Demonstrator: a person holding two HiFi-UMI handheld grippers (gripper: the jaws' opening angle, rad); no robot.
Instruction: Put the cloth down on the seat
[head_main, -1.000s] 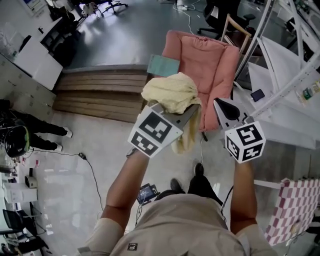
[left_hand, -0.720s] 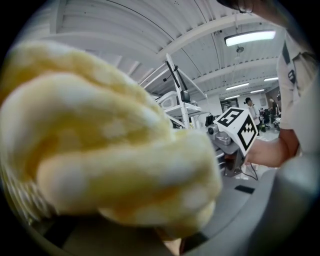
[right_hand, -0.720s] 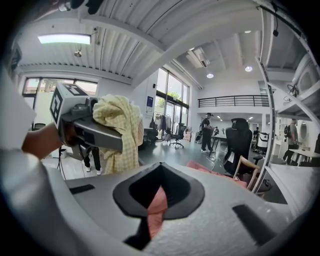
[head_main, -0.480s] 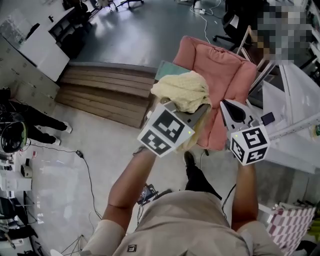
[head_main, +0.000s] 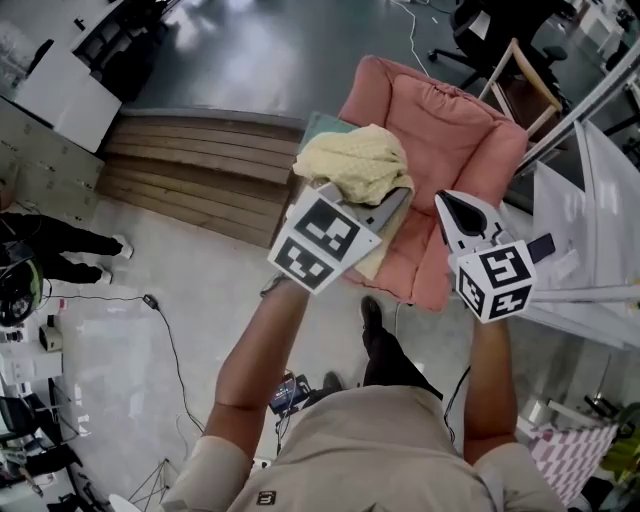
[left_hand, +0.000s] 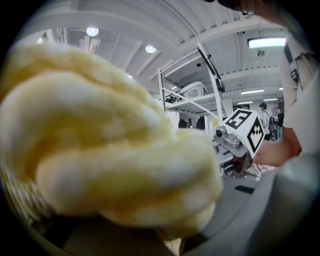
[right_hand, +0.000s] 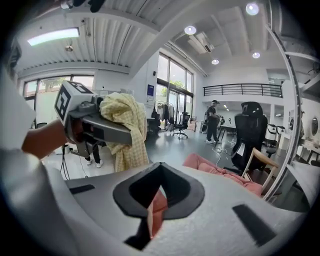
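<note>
Yellow cloth (head_main: 352, 165) sits bunched at the front of my left gripper (head_main: 392, 205), whose fingers are clamped on it. In the left gripper view the bundle fills most of the picture and buries the fingers. The right gripper view gives me the better look: the cloth hangs in a loose fold from the left gripper, in the air, touching nothing else. From the head view it shows against the left arm and front left corner of the pink chair (head_main: 440, 130), held above them and not yet down on the seat (head_main: 420, 250). My right gripper (head_main: 450, 205) is empty, its fingers drawn together but for a thin slit through which I see the pink of the chair. It hangs over the right side of the seat, beside the left gripper and apart from the cloth. Both grippers point toward the chair's back. The chair stands on the pale floor (head_main: 150, 290), its left side next to a run of wooden steps (head_main: 190, 185). A flat teal thing (head_main: 318, 125) shows just past the cloth at the chair's left edge; I cannot tell what it is. A bare wooden chair (head_main: 520, 80) stands behind the pink one, and a white frame (head_main: 590, 110) rises to its right. Far across the hall, in the right gripper view, a person (right_hand: 213, 120) stands near a black office chair (right_hand: 252, 125).
</note>
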